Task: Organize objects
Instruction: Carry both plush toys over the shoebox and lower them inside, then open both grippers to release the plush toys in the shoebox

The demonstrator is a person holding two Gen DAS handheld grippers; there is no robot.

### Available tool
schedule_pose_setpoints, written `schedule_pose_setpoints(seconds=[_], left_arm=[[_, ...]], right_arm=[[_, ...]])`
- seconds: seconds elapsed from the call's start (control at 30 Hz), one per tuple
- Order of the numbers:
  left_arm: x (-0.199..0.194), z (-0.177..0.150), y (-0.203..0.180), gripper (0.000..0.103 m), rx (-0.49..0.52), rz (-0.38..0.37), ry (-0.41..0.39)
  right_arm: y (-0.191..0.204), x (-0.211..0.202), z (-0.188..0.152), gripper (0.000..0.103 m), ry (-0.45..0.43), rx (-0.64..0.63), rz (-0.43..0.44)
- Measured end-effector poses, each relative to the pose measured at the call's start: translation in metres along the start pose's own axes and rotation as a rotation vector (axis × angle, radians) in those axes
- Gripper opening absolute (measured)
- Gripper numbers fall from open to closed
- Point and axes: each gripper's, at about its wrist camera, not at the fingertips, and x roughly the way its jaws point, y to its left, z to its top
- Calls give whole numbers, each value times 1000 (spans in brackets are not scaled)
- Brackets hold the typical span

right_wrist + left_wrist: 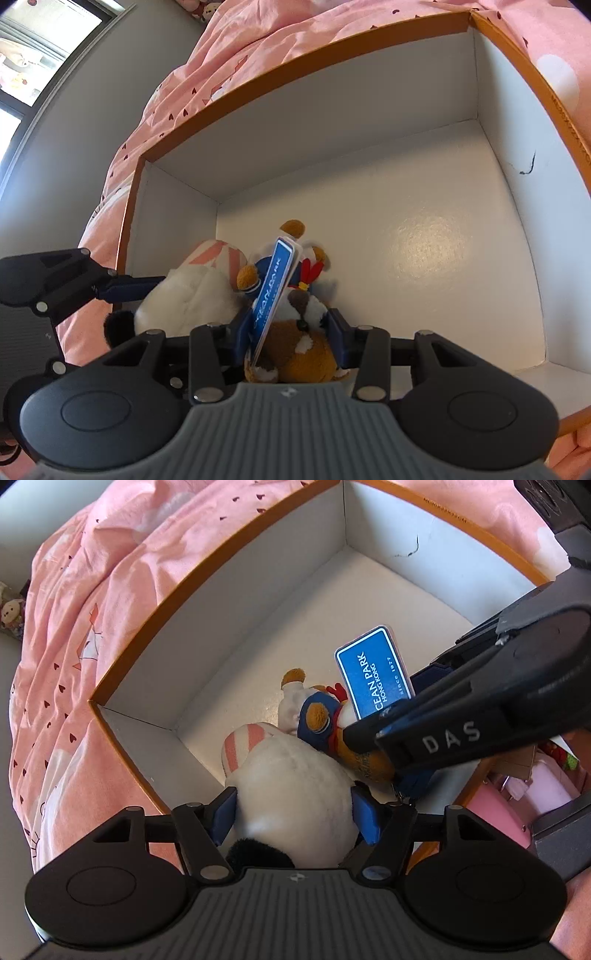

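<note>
My left gripper (pixel 295 808) is shut on a white plush toy (pixel 291 786) with pink striped ears, held inside an orange box with white walls (pixel 258 590). My right gripper (pixel 291 332) is shut on a brown plush toy (pixel 299 350) in a blue outfit, with a blue "Ocean Park Hong Kong" tag (pixel 271 291). Both toys sit side by side near the box's floor. The right gripper (pixel 373 734) also shows in the left wrist view, next to the tag (pixel 375 674). The left gripper's finger (pixel 129 286) shows in the right wrist view beside the white toy (pixel 184 302).
The box rests on a pink bedspread with small hearts (pixel 74 646). The box floor (pixel 424 258) to the right of the toys is bare. Pink items (pixel 535 794) lie outside the box at the right. A window (pixel 37 55) is at the upper left.
</note>
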Motion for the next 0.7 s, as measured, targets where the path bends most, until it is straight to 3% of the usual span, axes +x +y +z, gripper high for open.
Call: schedule_pose_setpoints(seconds=[0.17,0.33,0.57,0.7], left_arm=[[1,2,6,80,2,-33,12],[-14,-6,19,79,-61,-125,-39],[-2,-4,20,44,-124,-110,-52],[3,-3,17,40,-97,-85,-29]], right_arm=[[4,13,6,45,41,1,1],[3,16,6,46,67,-4,3],[2,15,6,46,78,-26,3],[1,11,4,45,107,-78,15]])
